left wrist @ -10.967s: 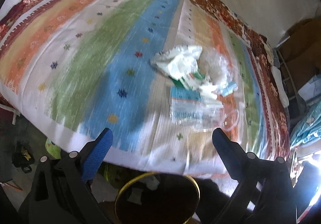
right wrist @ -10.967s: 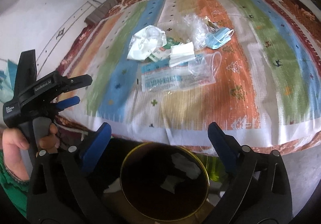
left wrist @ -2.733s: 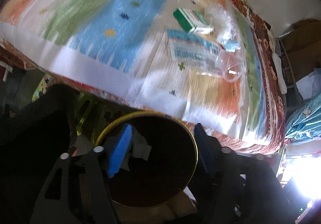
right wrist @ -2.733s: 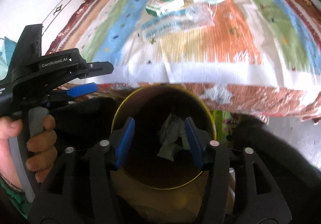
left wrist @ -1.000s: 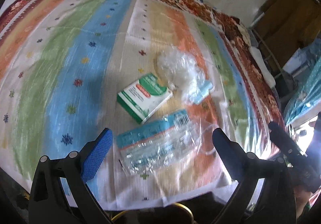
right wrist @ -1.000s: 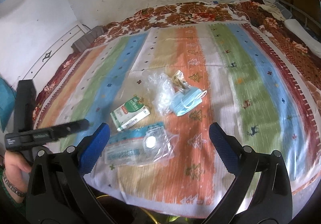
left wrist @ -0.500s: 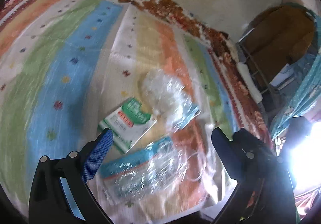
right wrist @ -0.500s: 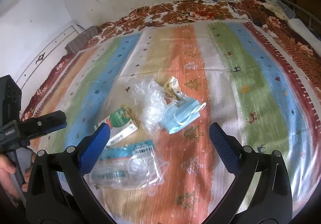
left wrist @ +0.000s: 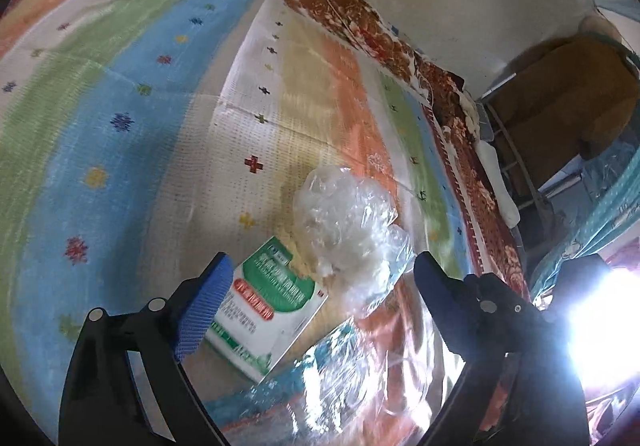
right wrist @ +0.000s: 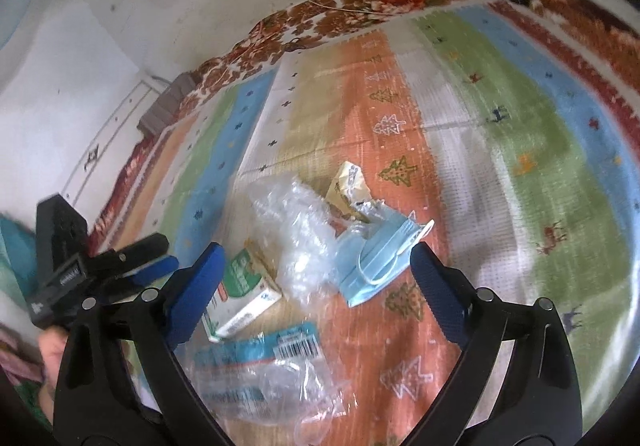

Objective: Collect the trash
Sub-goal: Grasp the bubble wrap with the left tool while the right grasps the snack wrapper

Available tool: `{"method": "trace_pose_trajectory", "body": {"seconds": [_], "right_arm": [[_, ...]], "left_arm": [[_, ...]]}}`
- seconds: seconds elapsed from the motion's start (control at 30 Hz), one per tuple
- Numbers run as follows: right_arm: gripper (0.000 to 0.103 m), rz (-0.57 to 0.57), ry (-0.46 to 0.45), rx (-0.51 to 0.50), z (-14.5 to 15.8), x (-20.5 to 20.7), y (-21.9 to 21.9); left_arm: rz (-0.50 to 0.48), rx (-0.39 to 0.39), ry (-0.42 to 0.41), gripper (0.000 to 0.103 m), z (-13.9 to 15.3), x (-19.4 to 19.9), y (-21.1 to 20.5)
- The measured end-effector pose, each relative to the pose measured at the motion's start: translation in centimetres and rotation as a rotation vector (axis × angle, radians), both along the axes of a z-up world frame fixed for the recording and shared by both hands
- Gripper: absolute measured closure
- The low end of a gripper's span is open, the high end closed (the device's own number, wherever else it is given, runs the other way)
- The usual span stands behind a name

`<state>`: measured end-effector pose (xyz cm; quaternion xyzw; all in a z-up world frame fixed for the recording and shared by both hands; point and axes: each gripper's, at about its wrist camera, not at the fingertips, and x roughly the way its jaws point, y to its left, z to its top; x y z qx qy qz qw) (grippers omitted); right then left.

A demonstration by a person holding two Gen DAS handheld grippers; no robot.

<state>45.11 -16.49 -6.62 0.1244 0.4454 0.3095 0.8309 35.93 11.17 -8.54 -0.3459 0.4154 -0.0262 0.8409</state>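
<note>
Both tools spread wide and empty over litter on a striped bedspread. Between the fingers of the left gripper: a green-and-white carton just ahead of the left pad, a crumpled clear plastic bag just ahead of centre, touching the carton's far edge. Below the right gripper: the same bag, a blue face mask toward the right finger, a torn yellowish wrapper beyond it, a clear blister pack nearest the handle. Likely feather-light, all of it. Bag soft, slippery, apt to squash flat; best pinched at its bunched middle. Carton stiffer, probably hollow; best gripped across its narrow sides.
</note>
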Motion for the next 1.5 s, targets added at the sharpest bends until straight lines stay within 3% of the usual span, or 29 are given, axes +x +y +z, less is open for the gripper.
{"method": "trace_pose_trajectory", "body": {"seconds": [0.37,0.47,0.6,0.77,0.83,0.97,1.03,1.1,1.13,1.3,1.5], "right_arm": [[0.027,-0.016,0.080,0.112,-2.8,3.8,0.0],[0.035,0.000,0.074,0.111,-3.5,4.4,0.0],[0.038,0.020,0.054,0.078,-4.5,5.0,0.3],[0.046,0.079,0.009,0.043,-4.9,5.2,1.3],[0.050,0.078,0.020,0.036,-5.4,5.4,1.4],[0.061,0.092,0.026,0.022,-6.4,5.6,1.7],[0.072,0.093,0.026,0.013,-6.7,5.6,1.9],[0.085,0.090,0.026,-0.002,-7.0,5.7,2.0],[0.088,0.090,0.027,-0.009,-7.1,5.7,2.0],[0.103,0.101,0.008,-0.034,-6.7,5.5,2.2],[0.103,0.108,-0.033,-0.033,-5.1,4.9,2.2]], "left_arm": [[-0.047,0.023,0.006,0.020,-1.7,4.1,-1.3],[-0.029,0.015,0.014,0.021,-2.7,5.1,-1.0],[-0.012,-0.031,0.021,0.022,-4.1,6.1,-0.7],[-0.035,-0.035,0.019,0.026,-4.9,7.2,-1.4],[-0.037,-0.028,0.025,0.029,-5.2,7.4,-1.8],[-0.050,-0.006,0.039,0.046,-5.7,8.0,-2.7],[-0.051,0.036,0.056,0.062,-6.0,8.1,-3.2],[-0.044,0.053,0.050,0.085,-5.8,8.1,-3.2],[-0.038,0.061,0.045,0.090,-5.6,8.1,-3.1],[-0.043,0.091,0.004,0.094,-3.6,7.6,-2.7],[-0.015,0.093,-0.036,0.094,-1.5,6.4,-1.0]]}}
